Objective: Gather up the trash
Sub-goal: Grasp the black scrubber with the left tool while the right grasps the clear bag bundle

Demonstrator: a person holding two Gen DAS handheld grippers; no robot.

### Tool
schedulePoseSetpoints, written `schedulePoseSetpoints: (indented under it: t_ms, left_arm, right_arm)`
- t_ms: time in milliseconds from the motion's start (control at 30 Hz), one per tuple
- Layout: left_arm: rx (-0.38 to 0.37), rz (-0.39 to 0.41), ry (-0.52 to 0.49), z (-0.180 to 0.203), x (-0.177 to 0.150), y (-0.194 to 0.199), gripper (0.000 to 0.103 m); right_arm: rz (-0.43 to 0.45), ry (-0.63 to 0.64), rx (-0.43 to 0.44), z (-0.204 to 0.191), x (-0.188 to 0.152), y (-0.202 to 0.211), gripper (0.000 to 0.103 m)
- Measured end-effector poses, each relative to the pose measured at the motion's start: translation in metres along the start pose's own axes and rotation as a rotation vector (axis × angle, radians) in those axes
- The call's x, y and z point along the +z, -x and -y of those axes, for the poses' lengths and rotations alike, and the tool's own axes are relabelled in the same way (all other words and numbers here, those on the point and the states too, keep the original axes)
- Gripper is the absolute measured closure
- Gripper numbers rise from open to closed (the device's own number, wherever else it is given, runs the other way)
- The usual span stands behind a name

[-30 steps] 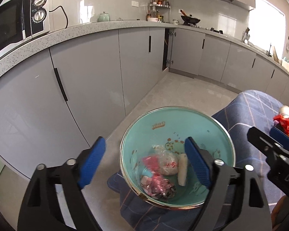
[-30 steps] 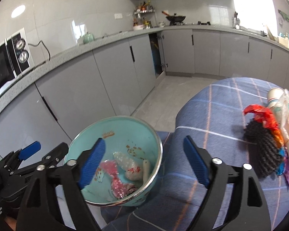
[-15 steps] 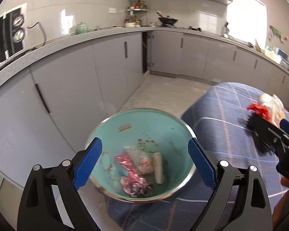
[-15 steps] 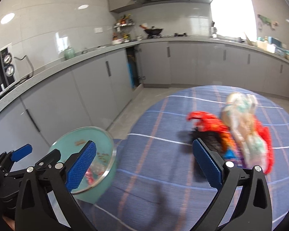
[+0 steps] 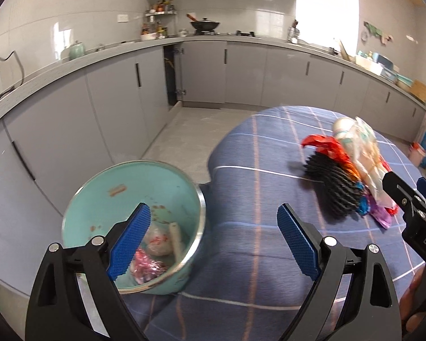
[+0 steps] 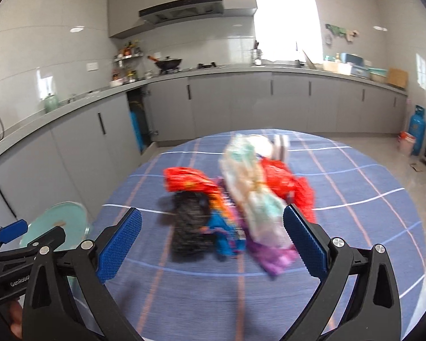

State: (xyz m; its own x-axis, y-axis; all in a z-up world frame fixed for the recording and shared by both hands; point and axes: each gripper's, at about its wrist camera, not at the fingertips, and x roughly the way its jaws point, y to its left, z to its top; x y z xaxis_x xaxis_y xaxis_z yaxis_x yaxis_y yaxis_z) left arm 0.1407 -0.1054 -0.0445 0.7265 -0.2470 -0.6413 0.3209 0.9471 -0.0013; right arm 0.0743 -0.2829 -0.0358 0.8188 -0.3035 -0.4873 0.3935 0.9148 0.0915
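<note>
A pile of trash (image 6: 241, 201) lies on a round table under a blue checked cloth (image 6: 340, 187): red wrappers, a black ribbed piece, a pale plastic bag, purple and blue scraps. The same trash pile (image 5: 352, 170) shows at the right of the left wrist view. A teal bowl (image 5: 105, 196) with several wrappers inside sits at the table's left edge; its rim (image 6: 56, 221) shows low left in the right wrist view. My left gripper (image 5: 213, 241) is open and empty beside the bowl. My right gripper (image 6: 211, 244) is open and empty, just short of the pile.
Grey kitchen cabinets (image 5: 113, 108) and a countertop run along the back and left walls, with tiled floor (image 5: 184, 133) between them and the table. A blue gas cylinder (image 6: 416, 128) stands at the far right. The right gripper's arm (image 5: 411, 207) crosses the left view's right edge.
Both grippers have swung right, away from the bowl and toward the trash pile. The bowl slid to the left of both views; the pile now sits ahead of the right gripper.
</note>
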Motion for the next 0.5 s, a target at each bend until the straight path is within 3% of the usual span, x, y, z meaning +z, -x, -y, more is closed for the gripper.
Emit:
schedulePoseSetpoints:
  t_ms: [200,333,467,500]
  left_arm:
    - [-0.054,-0.028,-0.033,0.032,0.005,-0.011,0.014]
    - [-0.082,-0.034,-0.055,0.051,0.009,-0.016,0.014]
    - [-0.091,-0.034,-0.079,0.067,0.011,-0.02,0.014]
    - [-0.093,-0.036,-0.084,0.071,0.012,-0.022,0.014]
  right_arm:
    - [-0.047,-0.039,-0.018,0.03,-0.001,-0.007,0.006]
    - [-0.072,-0.036,-0.027,0.044,-0.001,-0.009,0.02]
    - [-0.096,-0.066,-0.039,0.06,-0.003,-0.011,0.021]
    - [-0.097,-0.071,-0.047,0.064,-0.004,-0.011,0.025]
